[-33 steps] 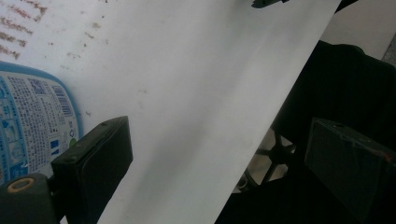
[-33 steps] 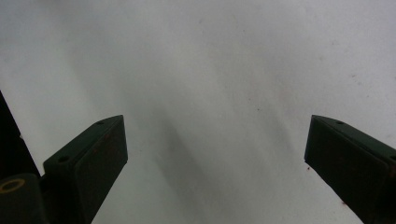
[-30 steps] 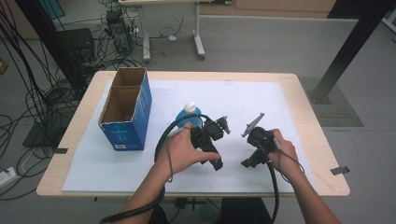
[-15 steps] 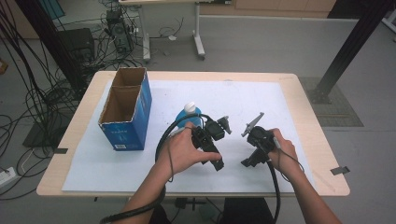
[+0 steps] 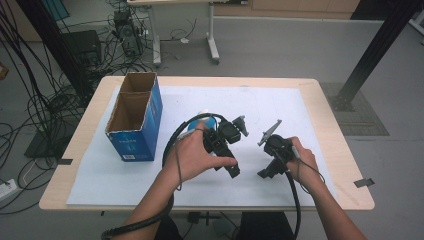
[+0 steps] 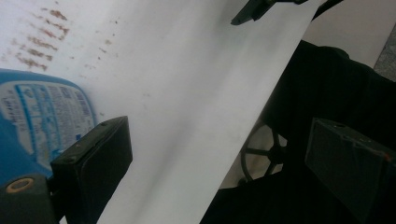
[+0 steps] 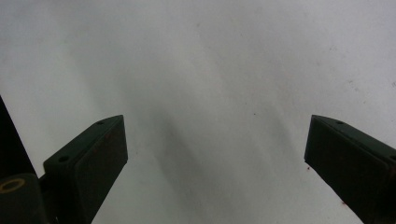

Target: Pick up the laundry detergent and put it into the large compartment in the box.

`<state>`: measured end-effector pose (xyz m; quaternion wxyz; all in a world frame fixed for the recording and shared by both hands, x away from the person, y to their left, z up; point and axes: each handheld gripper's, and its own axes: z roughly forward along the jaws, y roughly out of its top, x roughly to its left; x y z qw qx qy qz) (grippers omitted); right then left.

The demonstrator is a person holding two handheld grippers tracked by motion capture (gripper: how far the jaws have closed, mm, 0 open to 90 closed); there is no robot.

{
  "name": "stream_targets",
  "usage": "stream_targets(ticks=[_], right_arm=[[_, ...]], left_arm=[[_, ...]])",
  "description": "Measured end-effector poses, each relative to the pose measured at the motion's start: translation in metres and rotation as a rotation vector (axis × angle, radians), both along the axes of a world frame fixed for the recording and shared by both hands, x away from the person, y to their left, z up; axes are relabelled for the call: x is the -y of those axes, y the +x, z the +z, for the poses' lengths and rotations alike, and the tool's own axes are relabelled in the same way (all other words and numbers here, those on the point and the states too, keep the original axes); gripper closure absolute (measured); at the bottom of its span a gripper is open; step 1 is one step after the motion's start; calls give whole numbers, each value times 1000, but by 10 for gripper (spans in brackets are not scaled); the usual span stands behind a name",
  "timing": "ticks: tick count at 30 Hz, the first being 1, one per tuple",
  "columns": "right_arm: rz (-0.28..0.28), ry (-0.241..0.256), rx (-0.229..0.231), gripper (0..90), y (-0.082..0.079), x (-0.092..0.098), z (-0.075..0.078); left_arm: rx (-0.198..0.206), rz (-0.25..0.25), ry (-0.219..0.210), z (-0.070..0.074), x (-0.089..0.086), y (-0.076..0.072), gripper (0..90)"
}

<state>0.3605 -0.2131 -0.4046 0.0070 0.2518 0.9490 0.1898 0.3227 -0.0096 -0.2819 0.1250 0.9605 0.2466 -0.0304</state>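
Observation:
My left gripper (image 5: pixel 226 167) is held in a hand at the middle of the white sheet (image 5: pixel 260 107), tilted toward the table's front edge. Its jaws stand wide open with nothing between them (image 6: pixel 219 135). A blue labelled container (image 6: pixel 42 116) lies just outside its left jaw, and in the high view the same blue container (image 5: pixel 214 121) with a white cap peeks out behind the hand. My right gripper (image 5: pixel 269 170) is a short way to the right, pointing down at bare sheet, open and empty (image 7: pixel 215 135).
An open blue cardboard box (image 5: pixel 134 120) stands at the sheet's left side. The table's front edge (image 5: pixel 210 206) is close below both hands. Cables trail from each gripper toward the person. A chair base (image 6: pixel 261 158) shows under the table.

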Motion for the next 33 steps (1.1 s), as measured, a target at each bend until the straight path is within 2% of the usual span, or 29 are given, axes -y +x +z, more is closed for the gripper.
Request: stream_targets(ticks=[5,7,9,11,13,22,27,33], right_arm=[[5,-2,3,58,1,-1,0],[5,-2,2,58,1,-1,1],[3,-3,0,58,1,-2,1],[3,-2,1,59,1,-3,1],[4,-1,2,59,1,-3,1],[8,0,7,58,1,-5,3],[9,0,5,58,1,-6,2],[8,-2,9,59,2,-7,3]], left_arm=[[10,-4,-4,18,-2,-1,76],[14,-9,-8,30,-2,0,75],[17,-11,-9,32,-3,0,75],[26,-13,-9,45,-3,1,76],[30,-13,-10,48,-3,2,75],[67,-4,-3,80,-9,11,76],[87,13,6,95,-13,19,75],[101,33,19,104,-18,30,71]])
